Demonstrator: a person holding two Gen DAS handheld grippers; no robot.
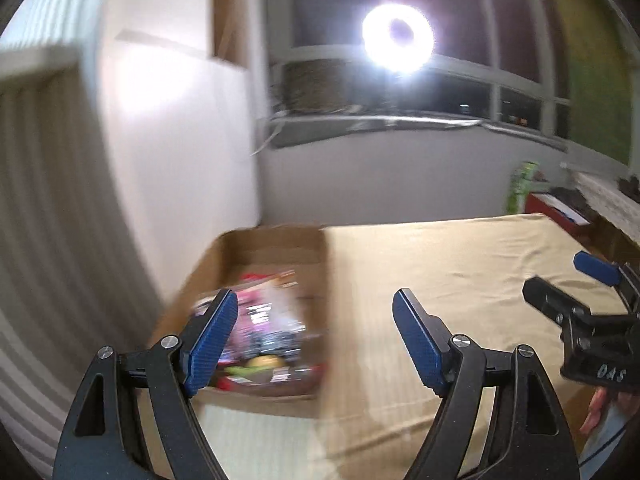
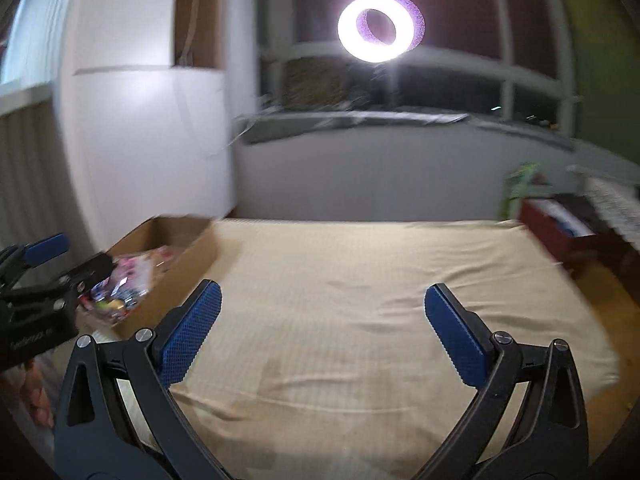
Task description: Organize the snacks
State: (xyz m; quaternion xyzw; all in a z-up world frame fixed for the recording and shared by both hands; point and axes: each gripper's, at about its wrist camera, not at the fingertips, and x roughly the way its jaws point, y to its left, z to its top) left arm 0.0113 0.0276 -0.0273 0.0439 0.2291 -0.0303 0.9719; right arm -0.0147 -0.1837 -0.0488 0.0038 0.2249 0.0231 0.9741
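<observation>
dim room | ring light (image 1: 397, 38) glare | motion blur | fisheye edges

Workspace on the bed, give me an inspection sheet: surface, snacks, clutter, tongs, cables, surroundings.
Surface: bed under a tan sheet, lightly wrinkled, bare apart from the box.
Job's things: cardboard box at the bed's left edge, open; blurred snack packets inside.
Clutter: red box and green packet beyond the far right corner.
Tongs: left tongs open, empty, beside the box; right tongs open, empty, over bare sheet.
Cables: nothing seen.
Surroundings: ring light glaring before dark windows; white wall at left.
</observation>
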